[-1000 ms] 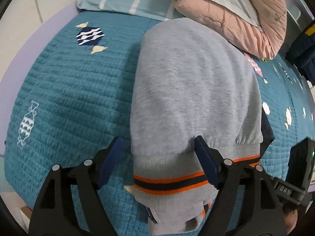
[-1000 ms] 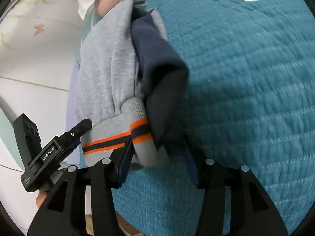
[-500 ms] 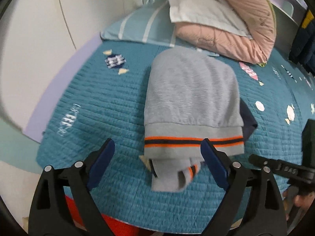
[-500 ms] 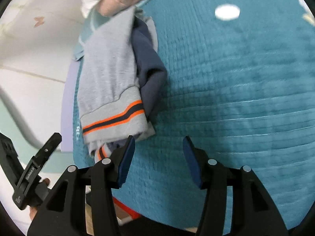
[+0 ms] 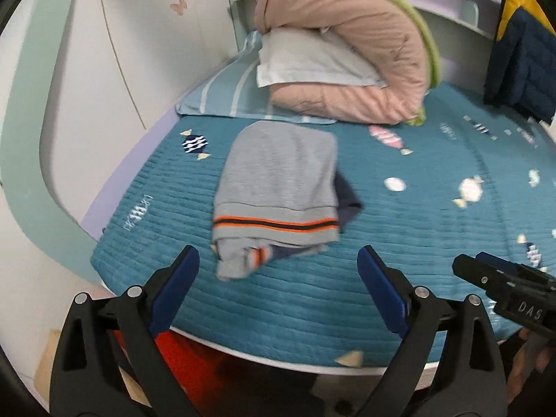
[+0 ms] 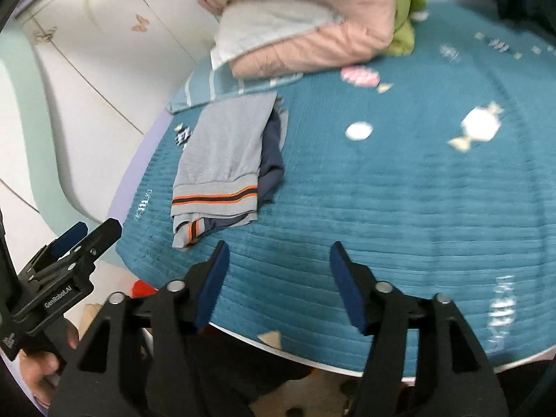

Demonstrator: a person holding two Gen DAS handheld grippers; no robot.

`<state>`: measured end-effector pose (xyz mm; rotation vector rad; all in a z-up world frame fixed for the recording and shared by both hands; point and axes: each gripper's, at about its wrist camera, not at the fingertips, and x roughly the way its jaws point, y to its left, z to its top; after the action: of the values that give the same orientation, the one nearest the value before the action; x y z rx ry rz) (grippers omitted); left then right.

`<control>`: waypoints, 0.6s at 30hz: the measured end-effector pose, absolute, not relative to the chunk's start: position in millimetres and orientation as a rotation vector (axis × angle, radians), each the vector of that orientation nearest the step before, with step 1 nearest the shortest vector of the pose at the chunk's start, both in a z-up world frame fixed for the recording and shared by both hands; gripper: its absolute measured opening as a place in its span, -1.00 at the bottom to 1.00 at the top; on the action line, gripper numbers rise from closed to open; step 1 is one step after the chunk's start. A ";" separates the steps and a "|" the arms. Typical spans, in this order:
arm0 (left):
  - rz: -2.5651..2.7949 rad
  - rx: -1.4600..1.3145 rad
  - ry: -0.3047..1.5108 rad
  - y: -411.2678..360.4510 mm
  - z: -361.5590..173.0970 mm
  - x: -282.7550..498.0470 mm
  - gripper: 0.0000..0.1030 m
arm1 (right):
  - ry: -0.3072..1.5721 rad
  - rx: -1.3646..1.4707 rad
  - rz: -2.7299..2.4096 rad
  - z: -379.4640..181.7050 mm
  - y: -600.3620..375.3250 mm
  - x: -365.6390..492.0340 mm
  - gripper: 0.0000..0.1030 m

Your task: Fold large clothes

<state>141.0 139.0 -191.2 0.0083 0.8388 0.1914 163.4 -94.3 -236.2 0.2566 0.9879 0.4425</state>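
Left hand-held gripper (image 5: 278, 278) and right hand-held gripper (image 6: 278, 274), both spread wide, empty, side by side.

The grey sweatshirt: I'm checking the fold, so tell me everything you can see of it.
The grey sweatshirt lies folded in a compact rectangle on the teal quilted bedspread, near the bed's left edge, below the pink duvet. It looks like soft fleece, with a ribbed hem striped orange and navy. A striped cuff pokes out untidily beneath the hem, and navy fabric shows along its right side. Neither gripper touches it.
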 end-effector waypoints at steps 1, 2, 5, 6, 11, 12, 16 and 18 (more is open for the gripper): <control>0.193 0.011 0.835 130.8 -186.6 134.7 0.80 | 0.968 0.248 0.435 -229.4 -100.3 154.4 0.24; 0.188 0.014 0.834 124.2 -182.9 130.0 0.81 | 0.951 0.242 0.429 -223.9 -105.2 146.2 0.25; 0.166 0.015 0.830 102.4 -171.8 111.8 0.84 | 0.924 0.204 0.413 -210.2 -121.0 128.0 0.28; 0.159 0.011 0.825 95.8 -167.9 105.6 0.84 | 0.920 0.190 0.406 -206.6 -122.3 124.3 0.39; 0.196 -0.023 0.780 76.8 -149.4 76.1 0.91 | 0.874 0.165 0.378 -180.0 -141.7 100.3 0.60; 0.200 -0.034 0.782 74.7 -147.0 72.7 0.91 | 0.865 0.162 0.364 -175.2 -144.8 95.7 0.61; 0.204 -0.030 0.754 63.8 -132.5 57.9 0.91 | 0.819 0.149 0.361 -155.3 -151.4 77.3 0.62; 0.187 -0.018 0.724 57.9 -121.1 49.6 0.91 | 0.782 0.116 0.353 -142.9 -152.8 66.8 0.63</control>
<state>49.6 57.9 -121.1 -0.0183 0.7235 0.1871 66.8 -152.8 -142.9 0.1158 0.7817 0.3532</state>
